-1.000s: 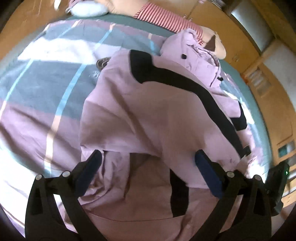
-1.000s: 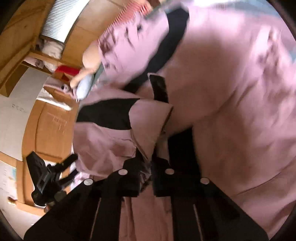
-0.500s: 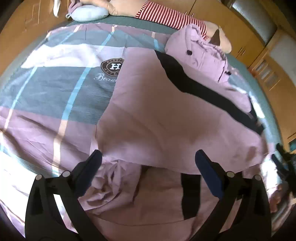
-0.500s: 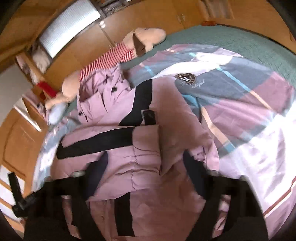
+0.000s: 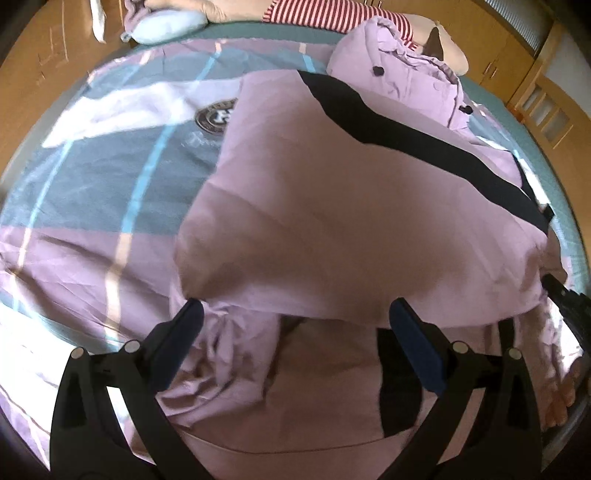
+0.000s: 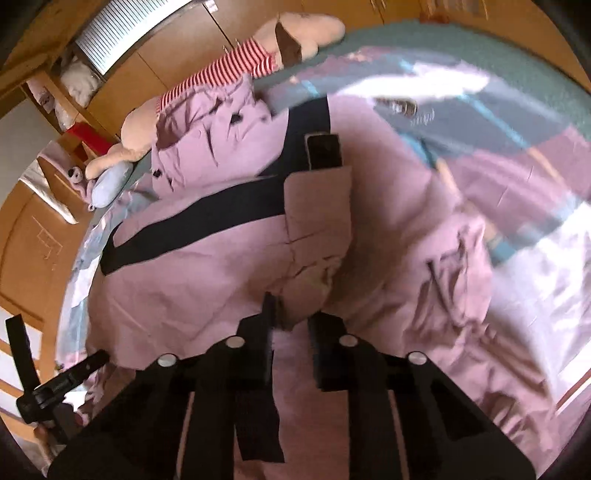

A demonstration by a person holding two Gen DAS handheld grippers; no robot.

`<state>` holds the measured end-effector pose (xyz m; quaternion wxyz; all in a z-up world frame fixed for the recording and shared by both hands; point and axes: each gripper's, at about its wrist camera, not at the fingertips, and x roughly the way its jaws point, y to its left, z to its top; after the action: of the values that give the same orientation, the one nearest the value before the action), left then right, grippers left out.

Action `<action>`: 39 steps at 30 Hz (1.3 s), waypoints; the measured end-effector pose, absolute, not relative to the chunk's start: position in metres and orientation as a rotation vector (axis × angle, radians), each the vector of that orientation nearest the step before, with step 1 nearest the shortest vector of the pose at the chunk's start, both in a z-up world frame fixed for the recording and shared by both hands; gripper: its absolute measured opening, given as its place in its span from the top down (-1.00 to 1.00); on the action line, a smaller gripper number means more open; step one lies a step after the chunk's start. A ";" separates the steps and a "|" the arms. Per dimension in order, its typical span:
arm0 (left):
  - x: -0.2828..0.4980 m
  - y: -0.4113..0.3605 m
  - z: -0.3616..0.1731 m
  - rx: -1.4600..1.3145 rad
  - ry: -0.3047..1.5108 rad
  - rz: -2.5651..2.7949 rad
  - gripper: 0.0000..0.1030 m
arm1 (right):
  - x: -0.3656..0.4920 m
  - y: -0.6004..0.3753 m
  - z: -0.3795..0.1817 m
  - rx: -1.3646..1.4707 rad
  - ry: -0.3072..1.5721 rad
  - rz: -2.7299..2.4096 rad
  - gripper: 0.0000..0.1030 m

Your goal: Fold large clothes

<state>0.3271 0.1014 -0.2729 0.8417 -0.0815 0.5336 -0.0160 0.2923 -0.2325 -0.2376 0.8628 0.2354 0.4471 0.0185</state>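
A large pink jacket (image 5: 332,206) with black stripes lies on the bed, its sides folded in over the middle; it also shows in the right wrist view (image 6: 229,251). Its hood (image 5: 399,70) points to the far end. My left gripper (image 5: 295,325) is open and empty, just above the jacket's near hem. My right gripper (image 6: 291,325) is nearly closed, pinching a fold of the pink jacket between its fingers near a folded sleeve (image 6: 317,206).
The bed cover (image 5: 110,177) is plaid in grey, pink and white. A plush toy in a red striped shirt (image 6: 229,74) and a pale blue pillow (image 5: 166,26) lie at the bed's far end. Wooden cabinets (image 6: 37,251) surround the bed.
The right gripper opened half a second ago and has now closed again on a jacket fold. The jacket has settled flatter. The left gripper stayed open, shifting slightly.
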 end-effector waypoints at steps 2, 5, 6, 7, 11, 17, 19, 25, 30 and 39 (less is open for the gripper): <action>0.327 0.101 -0.275 -0.200 1.138 -0.058 -0.96 | 0.301 -0.240 -0.234 0.473 0.925 -0.001 0.74; 0.326 0.097 -0.277 -0.211 1.155 -0.079 -0.96 | 0.318 -0.264 -0.233 0.488 0.913 -0.095 0.79; 0.325 0.094 -0.275 -0.193 1.147 -0.076 -0.96 | 0.323 -0.270 -0.234 0.479 0.910 -0.132 0.79; 0.324 0.092 -0.274 -0.178 1.144 -0.075 -0.96 | 0.328 -0.271 -0.237 0.480 0.921 -0.130 0.78; 0.323 0.083 -0.270 -0.109 1.119 -0.042 -0.96 | 0.327 -0.265 -0.247 0.417 0.951 -0.137 0.47; 0.308 0.081 -0.236 -0.073 0.939 0.074 -0.96 | 0.293 -0.262 -0.224 0.308 0.776 -0.259 -0.24; 0.306 0.078 -0.231 -0.061 0.916 0.070 -0.96 | 0.287 -0.243 -0.214 0.201 0.705 -0.231 -0.24; 0.316 0.073 -0.257 -0.041 1.005 0.073 -0.96 | 0.306 -0.183 -0.216 0.002 0.734 -0.065 -0.24; 0.320 0.071 -0.266 0.011 1.012 0.102 -0.96 | 0.336 -0.155 -0.270 -0.141 0.927 -0.020 -0.26; 0.316 0.064 -0.253 -0.014 0.945 0.071 -0.96 | 0.327 -0.162 -0.273 -0.119 0.908 0.004 -0.35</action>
<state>0.3158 0.0642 -0.2527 0.8898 -0.0067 0.4550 0.0342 0.3268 -0.1623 -0.2730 0.8970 -0.0575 0.4383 0.0018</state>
